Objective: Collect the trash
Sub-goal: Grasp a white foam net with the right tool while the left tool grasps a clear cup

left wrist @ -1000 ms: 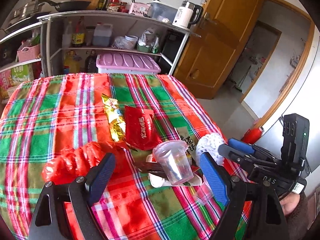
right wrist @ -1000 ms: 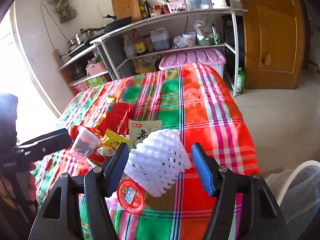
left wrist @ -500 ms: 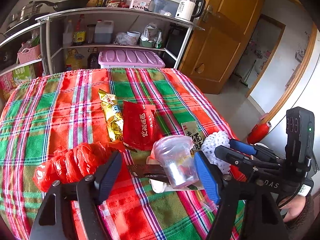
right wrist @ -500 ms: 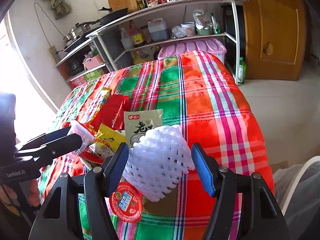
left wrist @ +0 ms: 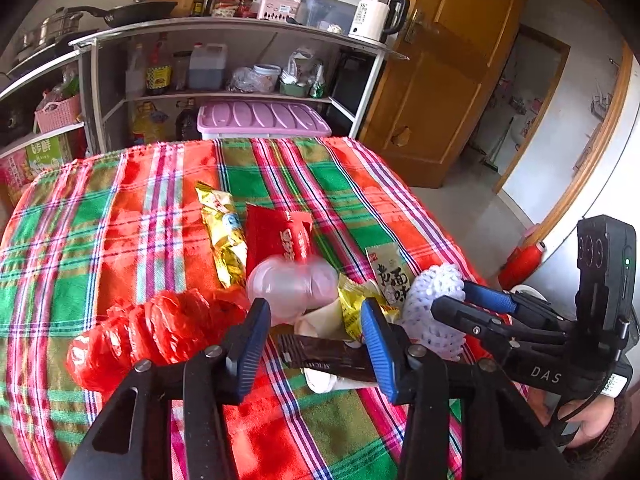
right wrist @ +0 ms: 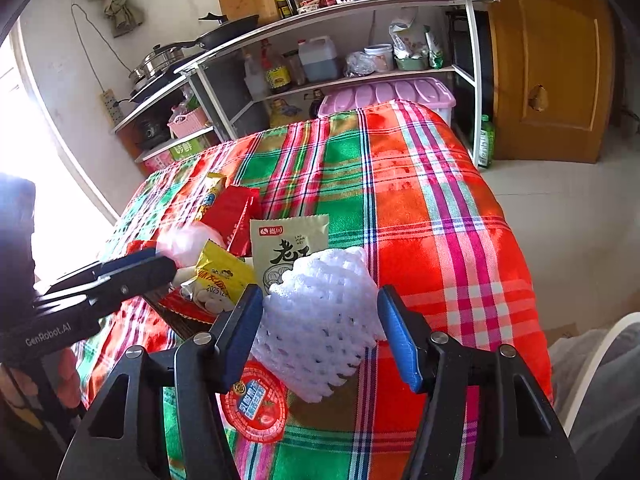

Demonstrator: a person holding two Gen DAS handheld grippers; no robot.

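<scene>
While both grippers sit low over the plaid tablecloth (left wrist: pixel 132 216), the trash is bunched in one pile, so using the clear plastic cup (left wrist: pixel 292 288) as ref. Left gripper (left wrist: pixel 316 328): jaws wide, nothing between the pads; cup lies on its side just beyond the tips, blurred in both views, can't tell if a pad touches it. Red plastic bag (left wrist: pixel 152 332) is just left of cup, beside the left finger. Gold snack wrapper (left wrist: pixel 224 232) and red snack packet (left wrist: pixel 280 236) lie behind cup, side by side, touching or nearly. Dark brown wrapper (left wrist: pixel 324 356) sits in front of cup, between the left gripper's fingers, over some white paper scrap. Yellow packet (right wrist: pixel 224 276) is just right of cup, beige noodle sachet (right wrist: pixel 288 248) right of that. White foam fruit net (right wrist: pixel 316 320) is furthest right of cup. Right gripper (right wrist: pixel 320 332): jaws wide, straddling the net, left pad right at the net's edge, right pad w/ a small gap, not clamped. Red round foil lid (right wrist: pixel 254 402) lies flat on the cloth below the net, near the right gripper's left finger.
</scene>
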